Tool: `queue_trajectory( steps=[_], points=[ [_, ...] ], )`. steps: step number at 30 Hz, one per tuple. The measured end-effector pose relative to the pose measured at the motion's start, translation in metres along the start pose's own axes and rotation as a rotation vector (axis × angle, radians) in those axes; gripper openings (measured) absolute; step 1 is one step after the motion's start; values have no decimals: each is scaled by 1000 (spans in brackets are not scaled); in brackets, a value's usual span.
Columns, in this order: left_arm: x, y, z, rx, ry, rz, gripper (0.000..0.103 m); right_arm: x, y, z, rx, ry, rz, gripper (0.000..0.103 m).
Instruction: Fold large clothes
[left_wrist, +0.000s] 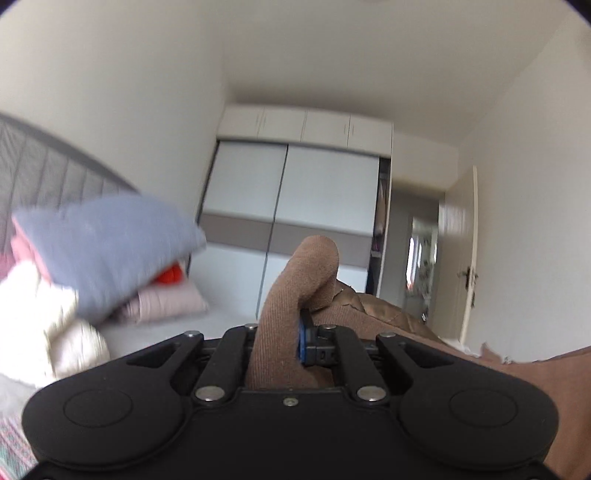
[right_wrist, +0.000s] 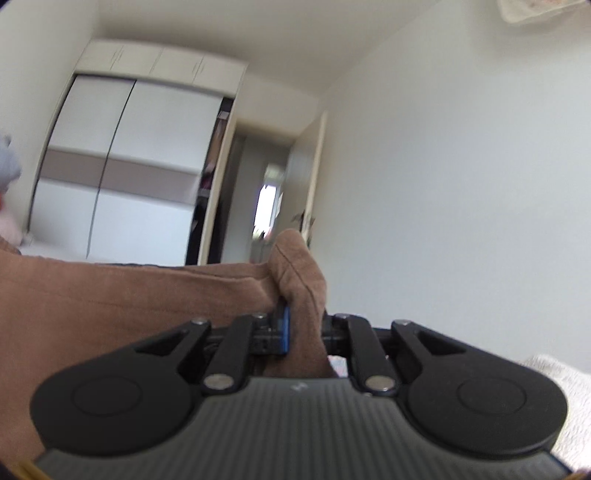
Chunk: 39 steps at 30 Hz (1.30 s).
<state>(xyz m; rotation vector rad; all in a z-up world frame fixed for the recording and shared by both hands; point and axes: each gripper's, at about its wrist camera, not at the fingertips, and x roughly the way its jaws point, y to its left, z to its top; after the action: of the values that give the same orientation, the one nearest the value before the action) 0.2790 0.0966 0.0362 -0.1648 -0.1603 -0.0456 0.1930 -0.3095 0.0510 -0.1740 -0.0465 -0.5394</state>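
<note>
The left gripper (left_wrist: 295, 332) is clamped on a fold of the brown garment (left_wrist: 295, 295), which hides its left finger; the cloth runs off to the right. The right gripper (right_wrist: 299, 328) pinches another fold of the same garment (right_wrist: 110, 295), covering its right finger. Left of the garment, blurred pillows (left_wrist: 110, 251) pile up. Beyond it stands a white wardrobe (left_wrist: 295, 192), with an open door (left_wrist: 461, 251) to the wardrobe's right.

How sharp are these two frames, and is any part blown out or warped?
Left wrist view: grey cushion motion-smeared, brown garment in the left gripper fairly sharp. Right wrist view: wardrobe soft, bright doorway blown out. Both views: fisheye bends walls.
</note>
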Motion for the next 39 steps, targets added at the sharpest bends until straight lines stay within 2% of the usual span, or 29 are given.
queue_trajectory(
  steps=[2,5,12,17,21,24,27,29,31,33,36,37,38,39],
  points=[
    [14,-3,4,19,-39,22,9,8,-1,10,55,-33,-32,11],
    [51,-9,7,50,-53,36,9,34,5,20,96,-52,-60,11],
    [167,-25,-13,122,-36,87,10,131,44,24,52,-67,-84,11],
    [250,-34,-57,140,21,141,10,206,85,4,-31,-42,-89,11],
    [308,-34,-112,195,103,184,10,263,125,-31,-119,18,-69,11],
    [344,-25,-161,223,227,212,11,300,156,-65,-166,95,-31,11],
    [386,-1,-187,95,469,214,18,332,183,-97,-213,204,1,11],
    [404,17,-196,8,576,216,23,362,192,-110,-227,355,43,14],
    [411,30,-204,-87,646,229,23,390,189,-117,-173,503,81,18],
    [411,43,-205,-200,637,238,25,410,180,-120,-78,588,102,20],
    [407,58,-203,-304,621,284,26,412,149,-122,112,649,123,26],
    [407,61,-201,-324,610,299,26,402,131,-125,191,664,104,35],
    [404,62,-196,-335,585,325,25,397,110,-127,299,676,94,48],
    [400,65,-190,-346,543,360,25,394,92,-129,421,671,86,48]
  ],
)
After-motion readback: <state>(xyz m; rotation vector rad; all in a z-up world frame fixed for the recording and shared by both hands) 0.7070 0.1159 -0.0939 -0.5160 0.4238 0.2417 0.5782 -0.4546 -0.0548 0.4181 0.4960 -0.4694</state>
